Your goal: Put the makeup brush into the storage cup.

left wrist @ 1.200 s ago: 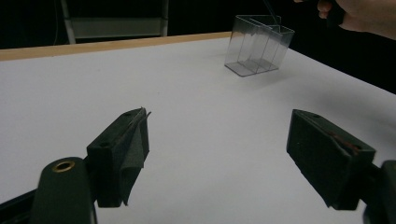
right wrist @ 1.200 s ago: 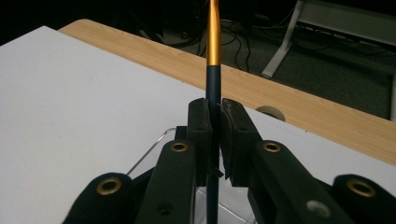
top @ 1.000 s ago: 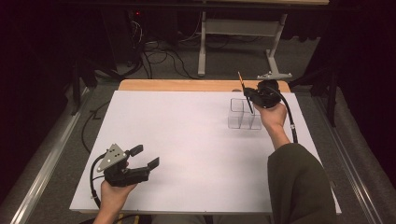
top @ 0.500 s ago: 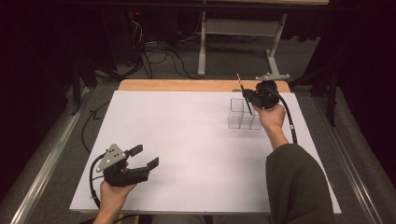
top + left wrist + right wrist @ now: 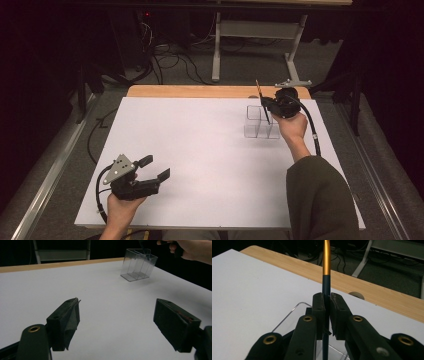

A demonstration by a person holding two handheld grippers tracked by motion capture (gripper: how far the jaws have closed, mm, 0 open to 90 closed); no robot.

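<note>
- Clamped the right gripper [image 5: 267, 104] on a thin pen [image 5: 326, 277], dark below and orange above.
- Held upright right over the clear compartment box [image 5: 261, 122], lower end inside its rim.
- Kept the left gripper [image 5: 152, 169] wide open and empty, well apart from that box, near the white table [image 5: 200, 145] edge.

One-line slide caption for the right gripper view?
Right hand-held gripper clamps an upright dark-and-gold pen above a clear organizer.
</note>
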